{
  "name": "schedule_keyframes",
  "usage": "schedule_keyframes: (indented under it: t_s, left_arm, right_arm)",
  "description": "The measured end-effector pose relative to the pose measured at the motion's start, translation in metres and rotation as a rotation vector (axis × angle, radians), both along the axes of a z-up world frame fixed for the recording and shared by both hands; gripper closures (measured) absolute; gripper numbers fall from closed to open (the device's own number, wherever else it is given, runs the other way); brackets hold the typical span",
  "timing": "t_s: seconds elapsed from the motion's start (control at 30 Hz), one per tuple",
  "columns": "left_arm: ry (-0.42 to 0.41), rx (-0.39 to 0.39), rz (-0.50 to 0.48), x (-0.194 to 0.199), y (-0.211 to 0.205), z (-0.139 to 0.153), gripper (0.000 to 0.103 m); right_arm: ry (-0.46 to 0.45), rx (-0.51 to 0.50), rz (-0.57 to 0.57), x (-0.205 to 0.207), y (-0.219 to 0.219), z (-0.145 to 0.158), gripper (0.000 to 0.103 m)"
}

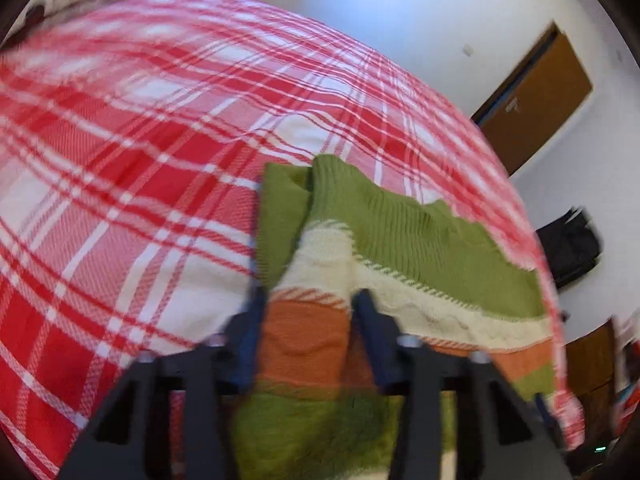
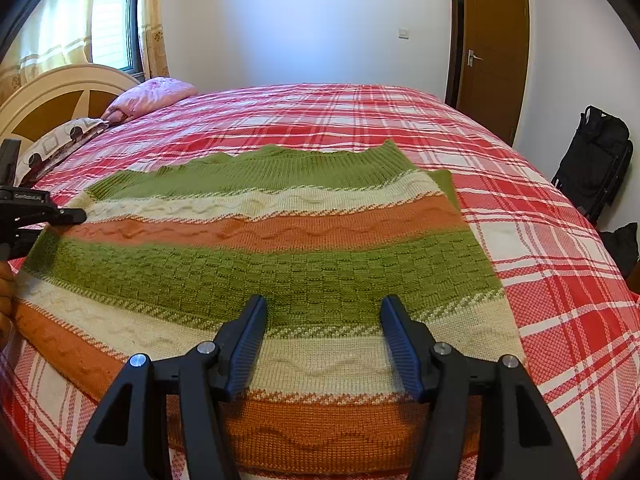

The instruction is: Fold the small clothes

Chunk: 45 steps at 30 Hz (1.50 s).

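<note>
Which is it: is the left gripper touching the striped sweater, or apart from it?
Touching. The left wrist view shows the left gripper pinching a raised fold of the striped sweater, with the cloth filling its whole gap.

Bright daylight from window (image 2: 112, 20), upper left of right-wrist view, sharp there. Left-wrist view motion-blurred throughout. Both: strong fisheye bend, dark vignette at corners.

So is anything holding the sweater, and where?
The left gripper pinches the sweater by its side edge, at the orange stripe; the right gripper holds nothing.
</note>
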<state>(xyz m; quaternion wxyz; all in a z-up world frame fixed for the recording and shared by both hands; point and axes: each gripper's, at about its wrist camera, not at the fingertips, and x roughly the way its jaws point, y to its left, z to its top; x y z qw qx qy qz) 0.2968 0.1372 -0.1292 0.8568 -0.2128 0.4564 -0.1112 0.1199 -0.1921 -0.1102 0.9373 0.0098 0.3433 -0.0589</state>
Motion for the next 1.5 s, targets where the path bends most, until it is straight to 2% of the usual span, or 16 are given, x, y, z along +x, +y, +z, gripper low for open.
schedule_keyframes:
  t_s: [0.03, 0.1, 0.27, 0.37, 0.4, 0.43, 0.47, 0.5, 0.63, 0.73, 0.87, 0.93, 1.17, 1.27, 1.37, 1.5]
  left_arm:
    - [0.009, -0.048, -0.003, -0.001, 0.005, -0.002, 0.075]
    - [0.018, -0.085, 0.0, -0.001, 0.008, -0.006, 0.075]
    - [0.026, -0.053, 0.008, 0.005, -0.002, -0.006, 0.066]
    - [0.036, -0.028, 0.029, 0.008, -0.006, -0.003, 0.07]
    - [0.028, -0.004, 0.023, 0.007, -0.009, -0.001, 0.08]
    - [0.016, 0.013, 0.007, 0.005, -0.014, 0.002, 0.083]
    - [0.005, 0.03, 0.003, 0.002, -0.015, 0.004, 0.084]
    - [-0.004, 0.051, 0.003, 0.0, -0.016, 0.007, 0.085]
    - [-0.016, 0.034, 0.021, -0.004, -0.012, 0.014, 0.085]
    - [-0.04, 0.053, 0.019, -0.007, -0.016, 0.024, 0.085]
    - [-0.075, 0.056, 0.008, -0.012, -0.022, 0.039, 0.085]
    - [-0.074, 0.039, 0.007, -0.012, -0.023, 0.042, 0.085]
    - [-0.095, 0.09, -0.01, -0.015, -0.035, 0.049, 0.086]
    - [-0.119, 0.109, -0.024, -0.021, -0.046, 0.058, 0.086]
    - [-0.157, 0.163, -0.049, -0.027, -0.066, 0.07, 0.087]
    - [-0.207, 0.235, -0.108, -0.038, -0.103, 0.082, 0.089]
  right_arm:
    - [0.0, 0.0, 0.0, 0.0, 0.0, 0.0, 0.042]
    - [0.0, 0.001, 0.0, 0.0, 0.0, 0.0, 0.042]
    - [0.0, -0.002, 0.0, 0.0, 0.0, 0.0, 0.042]
    - [0.003, -0.002, 0.0, 0.0, 0.0, 0.0, 0.043]
    - [0.01, 0.001, 0.001, 0.001, 0.0, 0.001, 0.053]
    - [0.013, 0.005, 0.002, 0.002, 0.0, 0.004, 0.067]
    - [0.009, 0.03, 0.015, 0.002, 0.0, 0.01, 0.095]
    - [0.004, 0.064, 0.024, 0.003, 0.001, 0.016, 0.097]
    - [-0.035, 0.129, 0.103, 0.018, 0.025, 0.04, 0.097]
    - [-0.037, 0.111, 0.155, 0.043, 0.055, 0.049, 0.097]
    - [0.009, 0.122, 0.159, 0.078, 0.078, 0.033, 0.097]
    - [0.1, 0.134, 0.147, 0.096, 0.083, 0.005, 0.097]
    - [0.086, 0.199, 0.143, 0.099, 0.072, -0.006, 0.097]
    - [0.078, 0.281, 0.142, 0.095, 0.061, 0.001, 0.097]
    - [0.014, 0.4, 0.122, 0.08, 0.042, 0.018, 0.097]
    - [-0.017, 0.433, 0.097, 0.065, 0.016, 0.028, 0.097]
